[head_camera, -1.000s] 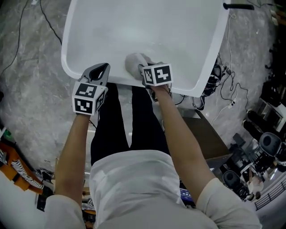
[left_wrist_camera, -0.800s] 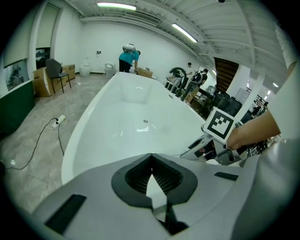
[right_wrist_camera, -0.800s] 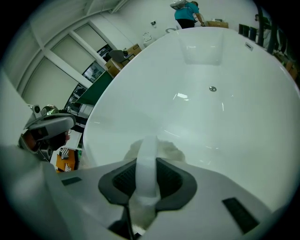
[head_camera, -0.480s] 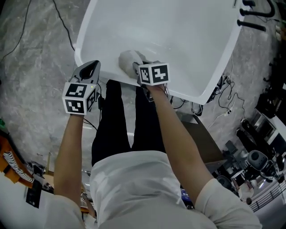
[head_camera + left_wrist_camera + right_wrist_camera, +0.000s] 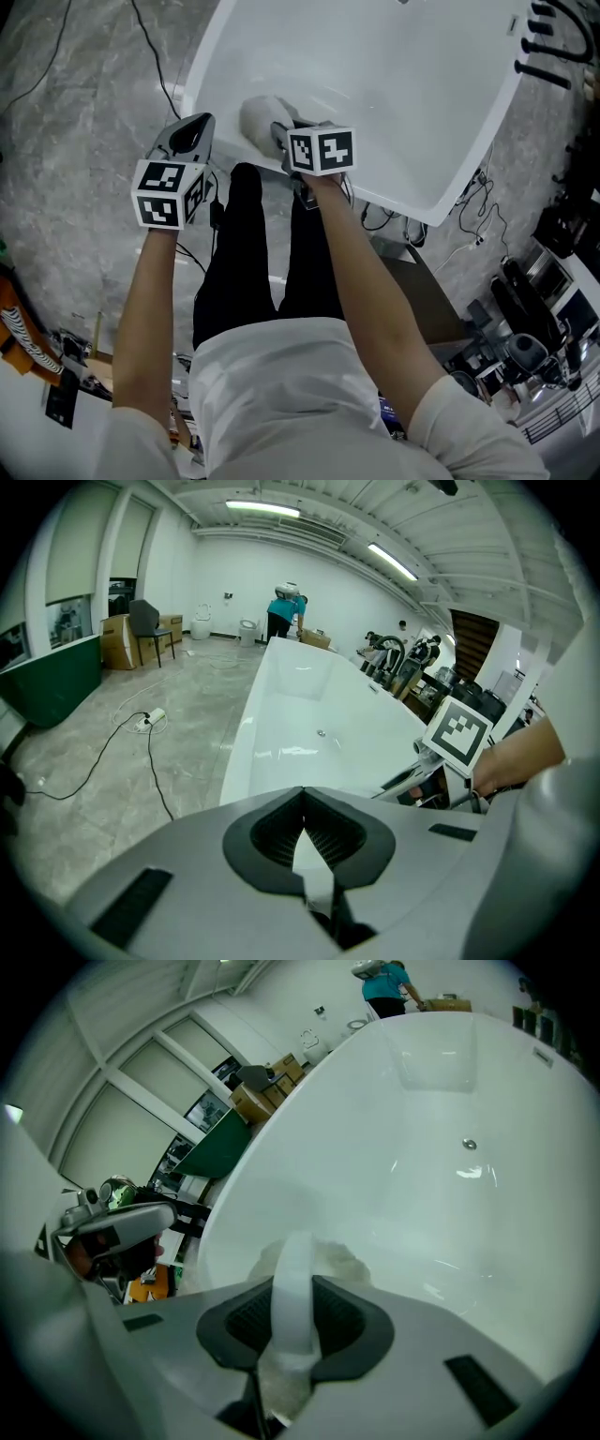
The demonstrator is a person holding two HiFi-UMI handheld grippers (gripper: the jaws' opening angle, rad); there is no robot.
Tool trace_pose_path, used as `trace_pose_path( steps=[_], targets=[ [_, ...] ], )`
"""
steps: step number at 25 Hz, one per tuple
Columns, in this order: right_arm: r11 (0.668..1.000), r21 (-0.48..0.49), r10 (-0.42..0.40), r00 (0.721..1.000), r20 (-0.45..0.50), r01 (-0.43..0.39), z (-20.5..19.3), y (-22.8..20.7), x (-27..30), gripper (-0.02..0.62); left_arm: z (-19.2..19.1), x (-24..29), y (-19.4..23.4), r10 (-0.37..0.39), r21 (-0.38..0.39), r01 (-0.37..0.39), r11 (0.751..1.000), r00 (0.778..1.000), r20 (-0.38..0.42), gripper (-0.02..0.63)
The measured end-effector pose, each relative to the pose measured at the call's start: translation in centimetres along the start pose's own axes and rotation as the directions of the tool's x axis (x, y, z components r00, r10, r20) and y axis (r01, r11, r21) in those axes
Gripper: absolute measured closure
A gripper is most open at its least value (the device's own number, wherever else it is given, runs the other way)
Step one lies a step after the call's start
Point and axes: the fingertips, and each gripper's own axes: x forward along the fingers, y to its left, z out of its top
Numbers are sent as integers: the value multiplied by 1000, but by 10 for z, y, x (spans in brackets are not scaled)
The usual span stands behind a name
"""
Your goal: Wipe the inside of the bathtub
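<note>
Since a second ago your cloth (image 5: 255, 119) has slid along the tub's (image 5: 412, 112) near wall toward its left end, clamped in the right tool (image 5: 279, 137). Your left tool (image 5: 194, 131) hangs closed and empty just outside the rim. You look mid-wipe; next, sweep the cloth further along the wall, keeping it pressed on.

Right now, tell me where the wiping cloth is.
The wiping cloth is clamped in the right hand-held gripper, against the bathtub's inner wall just inside its near rim, at the upper centre of the head view.
</note>
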Motion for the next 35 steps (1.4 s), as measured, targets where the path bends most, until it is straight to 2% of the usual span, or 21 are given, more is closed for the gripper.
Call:
trace_pose_path(
  steps=[8, 13, 28, 35],
  targets=[
    [992, -18, 127, 990, 63, -126, 17, 45, 13, 495, 0, 1, 18, 0, -11, 0, 1000, 1000, 18, 594],
    [979, 12, 201, 977, 72, -202, 22, 55, 23, 495, 3, 6, 21, -10, -9, 10, 1000, 1000, 25, 594],
    [989, 104, 108, 994, -7, -106, 33, -6, 78, 497, 37, 57, -5, -104, 69, 102, 992, 994, 22, 594],
    [986, 140, 94, 995, -41, -87, 33, -33, 97, 497, 42, 76, -20, -140, 108, 139, 984, 990, 2, 594]
  ],
)
